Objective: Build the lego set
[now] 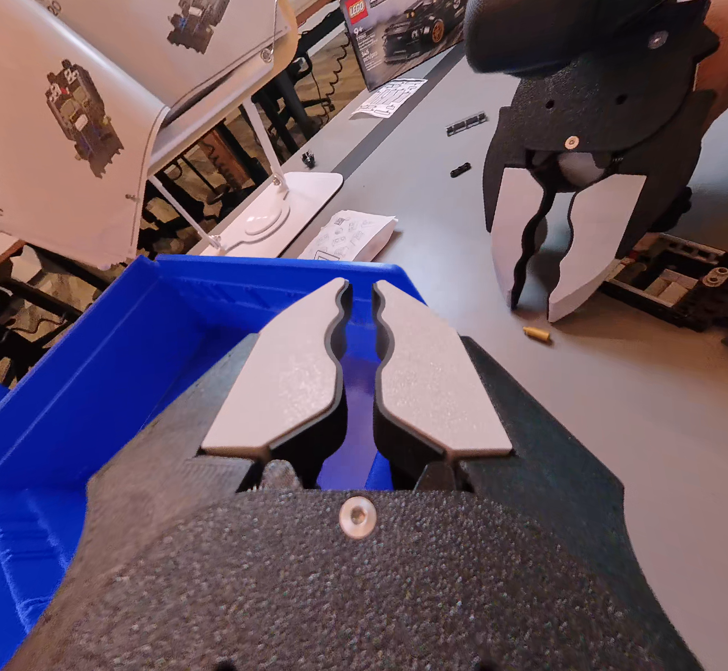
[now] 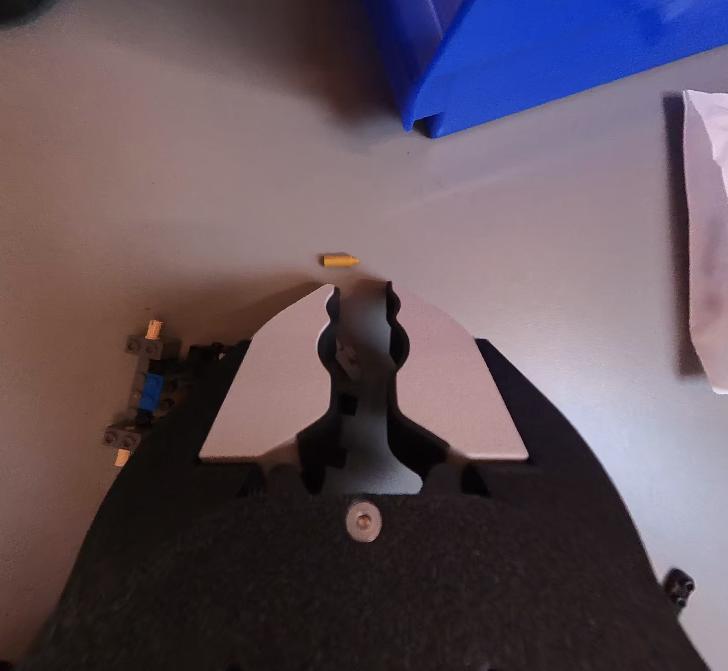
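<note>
My left gripper hovers over a blue bin; its jaws stand a narrow gap apart with nothing between them. My right gripper is open and empty, tips pointing down at the grey table. A small yellow pin lies on the table just beyond its fingertips, not touching them. In the left wrist view the right gripper stands tip-down just above that yellow pin. A partly built brick model lies beside and under the right gripper; it also shows in the left wrist view.
An open instruction booklet sits on a white stand behind the bin. A dark toy-set box, a sticker sheet, a white paper bag and loose black pieces lie on the table. The bin's corner is ahead of the right gripper. Left tips to right tips: about 12 centimeters.
</note>
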`<state>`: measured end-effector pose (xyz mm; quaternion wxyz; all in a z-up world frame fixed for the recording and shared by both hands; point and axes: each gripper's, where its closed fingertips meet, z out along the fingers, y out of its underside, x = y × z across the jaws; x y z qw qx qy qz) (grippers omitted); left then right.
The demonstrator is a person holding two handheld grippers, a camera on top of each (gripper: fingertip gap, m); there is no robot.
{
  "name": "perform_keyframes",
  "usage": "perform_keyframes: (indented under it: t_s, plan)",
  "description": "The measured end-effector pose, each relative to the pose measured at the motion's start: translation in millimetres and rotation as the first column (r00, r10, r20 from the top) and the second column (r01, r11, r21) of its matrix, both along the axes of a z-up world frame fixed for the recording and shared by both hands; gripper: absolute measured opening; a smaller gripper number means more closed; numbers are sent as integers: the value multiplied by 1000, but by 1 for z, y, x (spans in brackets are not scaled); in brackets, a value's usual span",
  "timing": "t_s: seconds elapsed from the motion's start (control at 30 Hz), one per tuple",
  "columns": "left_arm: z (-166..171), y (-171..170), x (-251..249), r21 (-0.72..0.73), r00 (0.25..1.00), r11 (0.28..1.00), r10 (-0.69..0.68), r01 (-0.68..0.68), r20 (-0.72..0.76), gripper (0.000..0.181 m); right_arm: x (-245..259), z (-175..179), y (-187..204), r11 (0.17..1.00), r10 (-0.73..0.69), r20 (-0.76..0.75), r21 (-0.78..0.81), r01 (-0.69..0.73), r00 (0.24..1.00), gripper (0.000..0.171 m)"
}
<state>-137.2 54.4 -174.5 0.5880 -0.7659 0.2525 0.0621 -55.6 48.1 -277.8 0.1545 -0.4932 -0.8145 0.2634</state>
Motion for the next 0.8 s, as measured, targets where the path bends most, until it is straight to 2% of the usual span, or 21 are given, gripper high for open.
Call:
perform_keyframes:
  t_s: [0.33, 0.4, 0.53, 0.6, 0.7, 0.8]
  plan:
    - [-8, 0, 6, -18, 999, 999, -37, 37, -17, 7, -20, -1, -26, 994, 105, -20, -23, -105, 994, 29]
    - [-8, 0, 6, -19, 999, 999, -36, 35, -27, 7, -21, -1, -27, 993, 117, -6, -29, -117, 993, 15]
    - [-7, -2, 10, -8, 997, 998, -68, 68, -24, 6, -21, 1, -25, 993, 119, -26, -6, -119, 993, 12]
    - [-4, -6, 20, 8, 991, 991, -131, 131, -5, 7, -22, 18, -25, 992, 96, -118, -69, -105, 988, 13]
    - [10, -19, 45, 87, 960, 956, -281, 280, -1, 11, -23, 67, -22, 963, -4, -308, -259, -79, 951, 12]
    - [23, -30, 68, 162, 927, 913, -372, 374, -40, 16, -14, 112, -16, 834, -164, -391, -546, -85, 906, 13]
